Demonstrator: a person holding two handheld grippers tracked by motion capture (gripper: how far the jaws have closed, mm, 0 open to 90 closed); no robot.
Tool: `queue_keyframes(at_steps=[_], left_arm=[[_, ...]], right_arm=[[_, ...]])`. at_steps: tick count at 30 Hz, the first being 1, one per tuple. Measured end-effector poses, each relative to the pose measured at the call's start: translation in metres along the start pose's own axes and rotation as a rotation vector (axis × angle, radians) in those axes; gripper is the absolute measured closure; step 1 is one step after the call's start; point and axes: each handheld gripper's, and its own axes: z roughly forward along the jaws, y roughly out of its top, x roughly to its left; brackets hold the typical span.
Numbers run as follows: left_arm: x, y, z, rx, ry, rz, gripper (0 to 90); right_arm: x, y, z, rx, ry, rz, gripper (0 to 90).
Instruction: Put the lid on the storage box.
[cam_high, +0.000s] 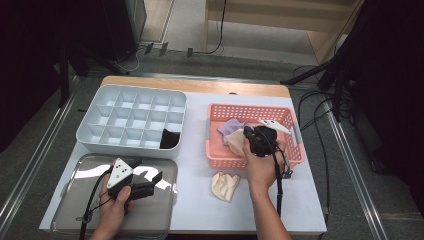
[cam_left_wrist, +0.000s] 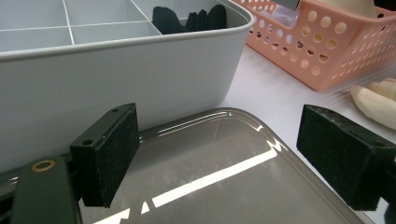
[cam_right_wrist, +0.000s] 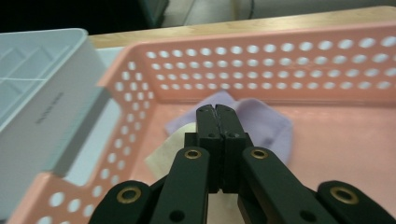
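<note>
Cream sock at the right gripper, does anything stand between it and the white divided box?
Only the pink basket's left wall and the white divided box's right wall; the cream sock must lift over both. Nothing lies on the table between them.

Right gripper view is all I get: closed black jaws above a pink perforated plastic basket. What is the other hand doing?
Observer: The left gripper is held open over a clear plastic lid at the table's near left corner, with nothing between its jaws.
Operator: And the white box at my edge?
Observer: That is a white plastic divided tray. A black folded cloth sits in its near right corner compartment.
Operator: Is anything lying outside the basket?
Observer: A cream cloth lies on the table just in front of the pink basket.
</note>
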Motion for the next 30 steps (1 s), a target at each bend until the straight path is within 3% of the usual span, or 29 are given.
queue_keyframes(at_steps=[2, 8, 13, 17, 22, 30], left_arm=[[0.0, 0.0, 0.0, 0.0, 0.0, 0.0, 14.0], [0.0, 0.0, 0.0, 0.002, 0.0, 0.002, 14.0], [0.0, 0.0, 0.0, 0.003, 0.001, 0.005, 14.0], [0.0, 0.0, 0.0, 0.003, 0.003, 0.006, 14.0], [0.0, 0.0, 0.0, 0.005, 0.003, 0.007, 14.0], [0.0, 0.0, 0.0, 0.001, 0.002, 0.001, 14.0]], right_arm=[[-0.005, -0.001, 0.002, 0.018, -0.011, -0.001, 90.0], [-0.016, -0.01, 0.012, 0.085, 0.042, 0.001, 87.6], [-0.016, -0.013, 0.013, 0.132, 0.081, -0.009, 80.1], [-0.012, -0.015, 0.017, 0.179, 0.125, -0.008, 69.2], [-0.007, -0.015, 0.024, 0.218, 0.154, 0.028, 62.0], [0.002, -0.015, 0.036, 0.283, 0.126, 0.064, 59.5]])
